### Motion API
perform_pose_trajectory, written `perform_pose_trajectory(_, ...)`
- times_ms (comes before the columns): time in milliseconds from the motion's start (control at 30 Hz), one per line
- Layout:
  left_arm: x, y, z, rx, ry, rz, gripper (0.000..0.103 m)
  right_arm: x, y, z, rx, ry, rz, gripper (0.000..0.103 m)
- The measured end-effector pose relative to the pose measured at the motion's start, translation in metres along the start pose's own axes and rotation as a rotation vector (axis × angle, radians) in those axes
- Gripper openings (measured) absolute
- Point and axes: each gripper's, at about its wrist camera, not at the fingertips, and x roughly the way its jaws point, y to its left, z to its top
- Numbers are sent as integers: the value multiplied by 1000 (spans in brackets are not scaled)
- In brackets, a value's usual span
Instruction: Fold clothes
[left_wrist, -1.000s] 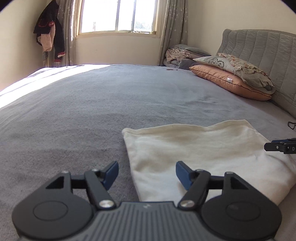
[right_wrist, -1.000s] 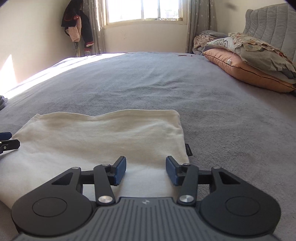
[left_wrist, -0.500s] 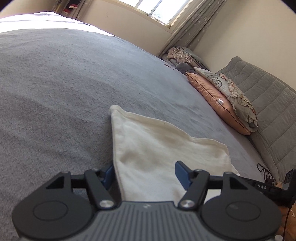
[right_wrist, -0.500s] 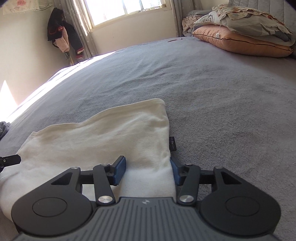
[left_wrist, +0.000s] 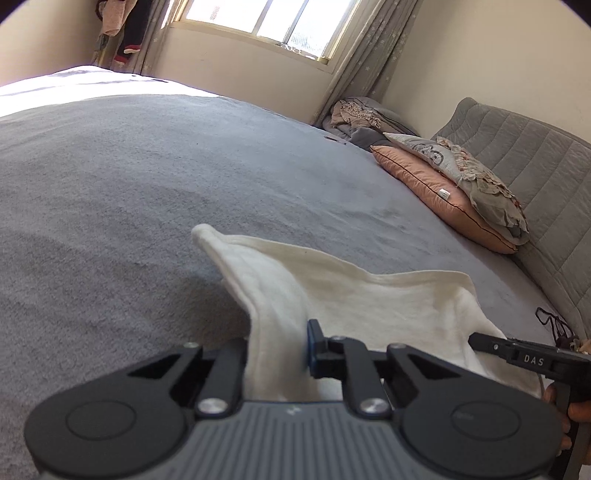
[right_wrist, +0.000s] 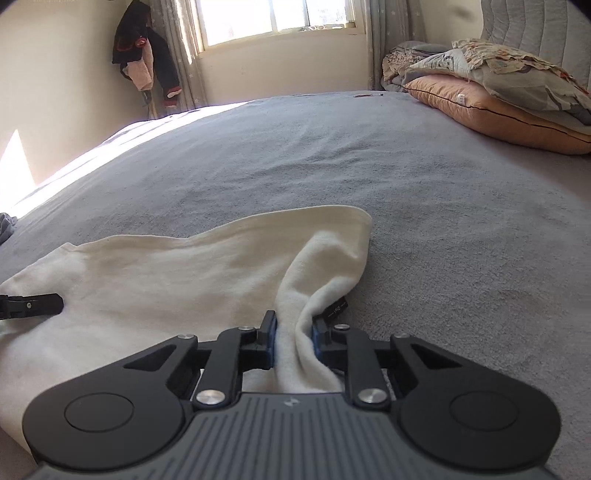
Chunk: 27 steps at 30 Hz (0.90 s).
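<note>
Where both tongs gaped earlier, they are closing on the cream garment (right_wrist: 192, 273).

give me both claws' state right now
left claw: closing on the near edge of the cream cloth
right claw: closing on a bunched fold of the same cloth

Left gripper (left_wrist: 277, 354): jaws closing on cloth (left_wrist: 362, 302) bunched between them. Right gripper (right_wrist: 293, 338): jaws closing, pads pressing a cloth fold. Left gripper's near pad is hidden, probably behind cloth.
</note>
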Motion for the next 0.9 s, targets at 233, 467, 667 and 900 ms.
perform_pose_trajectory(233,-11,-67,24,127,-53,-34,13,-58,-6,14,-66,-122,-107,18)
perform_pose_trajectory(467,11,-186,25,236,-39,-100,13,-132,-66,13,-58,-194,-328,18)
perform_pose_trajectory(667,37,-315,14,337,-27,-211,13,-196,-132,-11,-78,-239,-589,18)
perform_pose_trajectory(900,59,-471,-6,463,-10,-419,13,-273,-208,-41,12,-325,-853,18)
